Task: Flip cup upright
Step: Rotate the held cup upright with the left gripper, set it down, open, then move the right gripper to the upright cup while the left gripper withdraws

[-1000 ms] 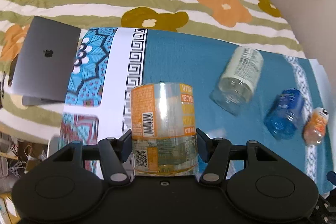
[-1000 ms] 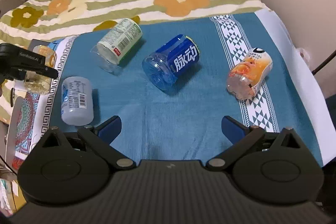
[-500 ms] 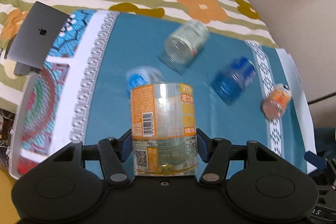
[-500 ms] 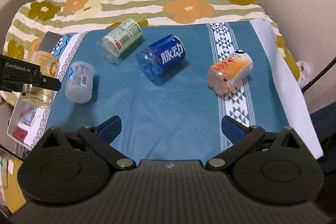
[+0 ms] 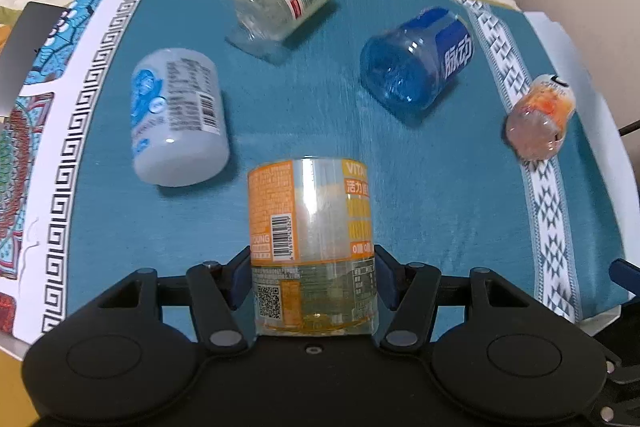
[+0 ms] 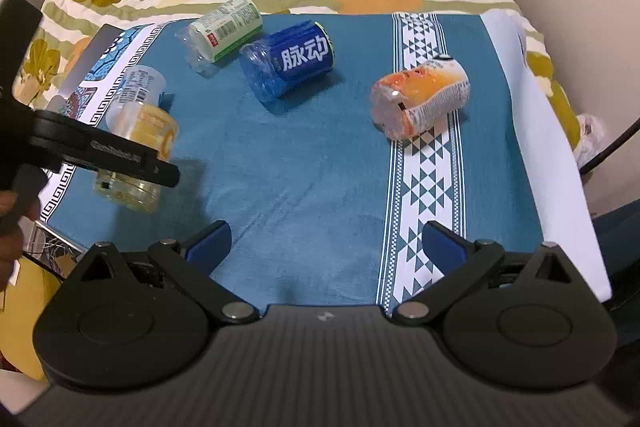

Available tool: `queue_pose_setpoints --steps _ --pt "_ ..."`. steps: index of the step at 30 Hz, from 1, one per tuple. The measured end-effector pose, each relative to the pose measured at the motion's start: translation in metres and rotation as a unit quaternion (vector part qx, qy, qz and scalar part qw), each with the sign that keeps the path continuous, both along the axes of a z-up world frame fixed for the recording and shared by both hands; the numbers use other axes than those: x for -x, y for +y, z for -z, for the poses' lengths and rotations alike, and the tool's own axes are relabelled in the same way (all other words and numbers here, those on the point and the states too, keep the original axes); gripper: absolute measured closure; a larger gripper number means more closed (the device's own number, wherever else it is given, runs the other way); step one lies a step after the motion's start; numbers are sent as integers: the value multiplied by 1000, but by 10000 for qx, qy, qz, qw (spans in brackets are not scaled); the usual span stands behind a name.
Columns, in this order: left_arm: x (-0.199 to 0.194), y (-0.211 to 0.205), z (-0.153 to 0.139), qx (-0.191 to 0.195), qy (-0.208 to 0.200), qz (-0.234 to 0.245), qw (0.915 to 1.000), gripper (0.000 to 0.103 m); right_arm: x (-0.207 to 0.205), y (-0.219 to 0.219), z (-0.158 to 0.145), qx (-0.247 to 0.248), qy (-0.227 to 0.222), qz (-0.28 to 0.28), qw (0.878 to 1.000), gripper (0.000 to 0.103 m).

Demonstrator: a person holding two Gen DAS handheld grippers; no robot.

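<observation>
Four cups lie on their sides ahead of me on the blue cloth [image 5: 304,131]. My left gripper [image 5: 312,275] clamps the orange-labelled cup [image 5: 310,239] low, upright above the cloth, ready to set down. My right gripper [image 6: 324,243] hangs wide open, empty.

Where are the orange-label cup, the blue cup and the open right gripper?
orange-label cup [image 5: 310,227]: left wrist view, on its label, above the jaws.
blue cup [image 6: 290,61]: right wrist view, on its label.
right gripper [image 6: 326,243]: right wrist view, midway between fingertips.
</observation>
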State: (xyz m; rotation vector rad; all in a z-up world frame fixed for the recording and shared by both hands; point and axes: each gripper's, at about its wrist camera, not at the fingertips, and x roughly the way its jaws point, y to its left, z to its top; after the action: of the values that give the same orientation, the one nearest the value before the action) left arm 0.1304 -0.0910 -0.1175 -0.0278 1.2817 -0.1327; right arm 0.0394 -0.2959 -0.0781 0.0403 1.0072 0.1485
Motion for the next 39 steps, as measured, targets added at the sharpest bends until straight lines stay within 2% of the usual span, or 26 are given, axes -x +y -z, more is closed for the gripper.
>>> queue_pose_setpoints --steps 13,14,15,17,22,32,36,39 --pt "-6 -10 16 -121 192 269 9994 38 0 -12 15 -174 147 373 9990 0" --pt "-7 -10 17 -138 195 279 9993 35 0 -12 14 -173 150 387 9990 0" --pt "-7 -11 17 -159 175 288 9993 24 1 -11 14 -172 150 400 9989 0" --pt "-5 -11 14 -237 50 325 9992 8 2 -11 13 -173 145 425 9988 0" --pt "0 -8 6 -270 -73 408 9988 8 4 -11 11 -180 120 506 9985 0" --pt "19 21 -14 81 -146 274 9995 8 -1 0 -9 -142 -50 526 9985 0" --pt "33 42 -32 270 -261 112 9992 8 -11 12 -25 -187 -94 376 9991 0" --pt "44 59 -43 348 -349 3 9988 7 -26 23 -36 -416 20 151 9990 0"
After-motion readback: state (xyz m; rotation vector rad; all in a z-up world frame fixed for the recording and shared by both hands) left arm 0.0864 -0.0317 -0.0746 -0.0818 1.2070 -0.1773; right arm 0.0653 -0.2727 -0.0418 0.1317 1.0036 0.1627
